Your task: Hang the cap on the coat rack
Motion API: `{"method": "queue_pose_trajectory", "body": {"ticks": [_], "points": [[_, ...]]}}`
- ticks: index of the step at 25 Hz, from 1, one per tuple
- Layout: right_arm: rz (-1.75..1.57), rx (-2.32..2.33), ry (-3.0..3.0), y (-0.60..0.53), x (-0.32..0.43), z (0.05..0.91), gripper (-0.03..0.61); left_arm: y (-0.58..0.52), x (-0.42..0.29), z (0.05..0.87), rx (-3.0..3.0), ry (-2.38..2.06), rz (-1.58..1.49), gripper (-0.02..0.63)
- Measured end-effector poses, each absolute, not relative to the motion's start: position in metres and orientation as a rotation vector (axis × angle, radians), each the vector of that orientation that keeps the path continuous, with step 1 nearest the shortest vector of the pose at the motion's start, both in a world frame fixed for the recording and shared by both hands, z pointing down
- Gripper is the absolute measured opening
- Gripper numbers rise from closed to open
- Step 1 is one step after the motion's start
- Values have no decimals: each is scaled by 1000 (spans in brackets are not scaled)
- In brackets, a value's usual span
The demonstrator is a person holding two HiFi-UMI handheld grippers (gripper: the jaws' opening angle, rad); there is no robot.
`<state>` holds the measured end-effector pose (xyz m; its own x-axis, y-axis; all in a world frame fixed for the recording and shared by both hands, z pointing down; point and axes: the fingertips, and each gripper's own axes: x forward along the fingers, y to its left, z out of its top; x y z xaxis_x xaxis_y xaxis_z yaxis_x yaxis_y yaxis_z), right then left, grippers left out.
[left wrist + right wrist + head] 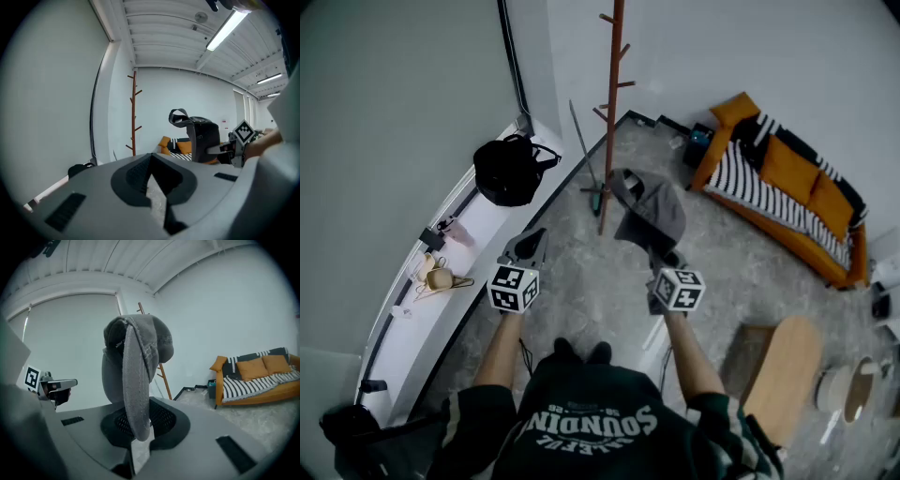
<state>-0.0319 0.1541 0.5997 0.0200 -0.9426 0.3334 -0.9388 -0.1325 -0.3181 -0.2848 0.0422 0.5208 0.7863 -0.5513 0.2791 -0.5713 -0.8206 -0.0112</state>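
A grey cap (654,208) hangs in the air by its brim, and my right gripper (664,255) is shut on that brim. In the right gripper view the cap (136,362) stands upright between the jaws of the right gripper (140,427) and hides most of the rack. The brown wooden coat rack (612,112) stands just left of and beyond the cap, its pegs bare. My left gripper (528,246) is level with the right one, further left, shut and holding nothing. The left gripper view shows the left gripper (150,161), the rack (134,117) and the cap (201,138).
A black bag (508,171) and small items (441,277) sit on the white window ledge at left. An orange sofa with striped cushions (787,187) stands at the right wall. A round wooden stool (787,375) is near my right side.
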Motion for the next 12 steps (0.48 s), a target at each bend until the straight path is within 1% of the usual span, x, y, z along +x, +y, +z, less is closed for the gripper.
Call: {"method": "queue_pose_trajectory", "body": {"ticks": [12], "points": [[-731,-2262,2058,157,-40,596,21,49,-281,521,2916,-899,391,0]]}}
